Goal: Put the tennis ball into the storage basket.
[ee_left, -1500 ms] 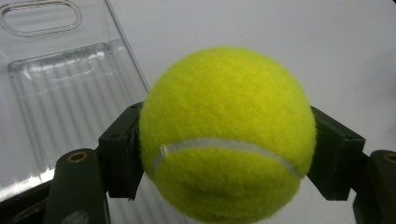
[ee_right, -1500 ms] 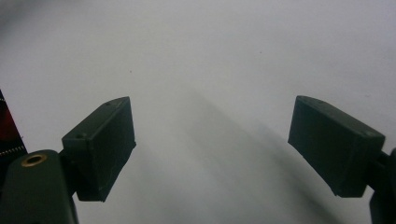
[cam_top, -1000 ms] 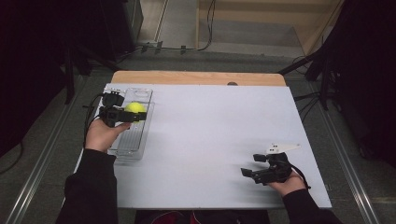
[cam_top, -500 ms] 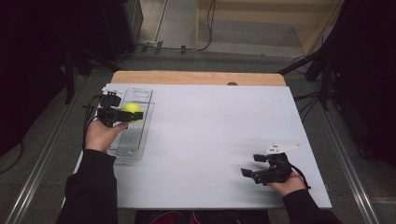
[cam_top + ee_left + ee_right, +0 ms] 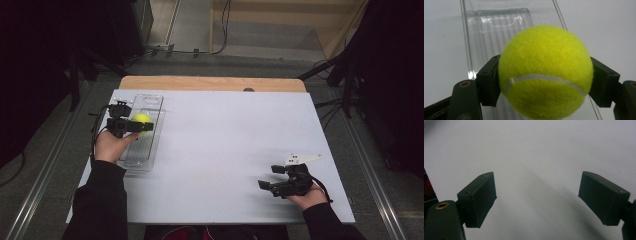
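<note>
I see the tennis ball (image 5: 545, 72), bright yellow-green with a pale seam across its lower half, clamped between the two black jaws of my left hand-held gripper (image 5: 545, 80); the pads press on its left and right flanks. In the high view the ball (image 5: 141, 119) sits at the tip of that gripper (image 5: 142, 125), over the clear plastic tray (image 5: 150, 102) that lies lengthwise along the left side of the bench (image 5: 225, 135). From the left gripper view the tray (image 5: 486, 32) runs away behind the ball, ribbed along its floor, and I cannot tell whether the ball touches it or hangs just above. My left hand (image 5: 110, 145) comes in from below the tray's near end. Well apart, near the bench's right front corner, my right hand-held gripper (image 5: 267, 182) rests low in my right hand (image 5: 305, 192). In its own view the jaws of this gripper (image 5: 537, 202) stand wide, with bare white bench between them.
</note>
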Available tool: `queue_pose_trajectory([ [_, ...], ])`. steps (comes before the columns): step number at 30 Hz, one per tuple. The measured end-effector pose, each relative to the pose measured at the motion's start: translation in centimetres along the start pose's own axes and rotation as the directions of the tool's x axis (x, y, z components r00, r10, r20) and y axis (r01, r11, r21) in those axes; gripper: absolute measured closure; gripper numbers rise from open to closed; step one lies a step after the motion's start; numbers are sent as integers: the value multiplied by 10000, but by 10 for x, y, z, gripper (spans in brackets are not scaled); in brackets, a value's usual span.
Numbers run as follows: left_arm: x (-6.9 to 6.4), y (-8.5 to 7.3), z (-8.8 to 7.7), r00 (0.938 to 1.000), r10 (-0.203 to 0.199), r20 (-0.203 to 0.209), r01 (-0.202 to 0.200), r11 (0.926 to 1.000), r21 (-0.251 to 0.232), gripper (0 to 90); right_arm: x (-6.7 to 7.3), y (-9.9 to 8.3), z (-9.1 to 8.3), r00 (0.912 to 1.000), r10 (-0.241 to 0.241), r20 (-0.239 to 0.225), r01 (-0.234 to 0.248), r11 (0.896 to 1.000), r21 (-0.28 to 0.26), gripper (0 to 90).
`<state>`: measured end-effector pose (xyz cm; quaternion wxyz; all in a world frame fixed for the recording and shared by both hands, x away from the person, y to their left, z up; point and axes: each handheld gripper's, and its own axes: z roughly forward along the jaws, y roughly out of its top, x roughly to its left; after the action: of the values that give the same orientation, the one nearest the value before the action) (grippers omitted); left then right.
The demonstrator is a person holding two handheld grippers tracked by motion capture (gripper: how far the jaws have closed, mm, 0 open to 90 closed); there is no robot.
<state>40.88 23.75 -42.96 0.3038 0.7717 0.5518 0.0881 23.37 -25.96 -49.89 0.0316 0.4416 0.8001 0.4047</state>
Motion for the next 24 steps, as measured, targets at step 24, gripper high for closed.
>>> queue_pose_trajectory([
  [24,-21,6,-22,9913,486,1226,-394,9963,-763,161,0,0,-1,10000,23,-20,-23,10000,-66,128],
])
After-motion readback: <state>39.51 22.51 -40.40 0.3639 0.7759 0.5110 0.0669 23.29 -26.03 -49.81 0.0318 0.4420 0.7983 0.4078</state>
